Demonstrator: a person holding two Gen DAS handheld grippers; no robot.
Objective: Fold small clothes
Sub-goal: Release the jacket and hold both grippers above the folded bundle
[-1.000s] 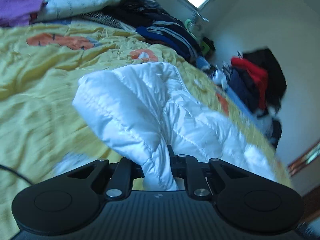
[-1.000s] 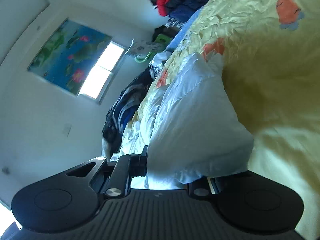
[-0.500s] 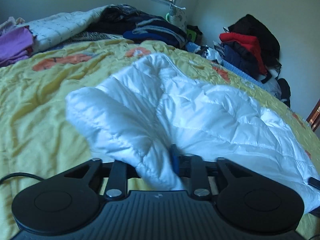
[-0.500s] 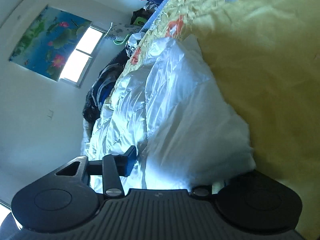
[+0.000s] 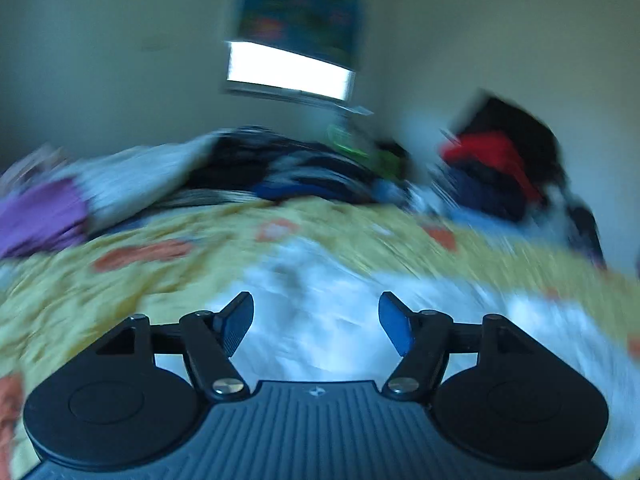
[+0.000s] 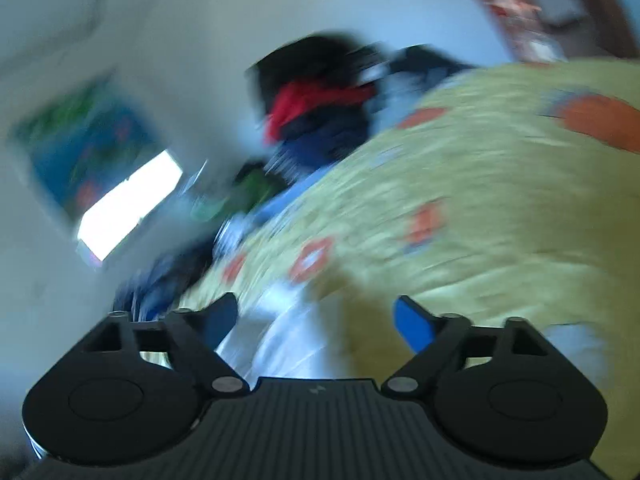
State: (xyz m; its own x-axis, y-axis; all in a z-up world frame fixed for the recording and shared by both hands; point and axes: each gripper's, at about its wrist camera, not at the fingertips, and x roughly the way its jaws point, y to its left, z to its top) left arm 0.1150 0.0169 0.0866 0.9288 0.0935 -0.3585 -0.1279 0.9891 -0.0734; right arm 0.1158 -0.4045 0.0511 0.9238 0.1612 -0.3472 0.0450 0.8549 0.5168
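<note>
A white puffy quilted jacket (image 5: 320,304) lies on the yellow bedspread (image 5: 120,280). In the left wrist view my left gripper (image 5: 316,320) is open and empty, with the jacket spread just beyond and below its fingers. In the right wrist view my right gripper (image 6: 320,320) is open and empty; an edge of the white jacket (image 6: 280,336) shows between and under its fingers on the yellow bedspread (image 6: 500,220). Both views are blurred by motion.
Piles of dark, blue and striped clothes (image 5: 288,172) lie at the far side of the bed. A purple garment (image 5: 36,216) lies at far left. A heap of red and black clothes (image 5: 500,160) stands by the wall; it also shows in the right wrist view (image 6: 316,100).
Both grippers have let go of the white jacket and opened. The jacket now lies flat on the bedspread. Both cameras have swung upward, blurring the views.
</note>
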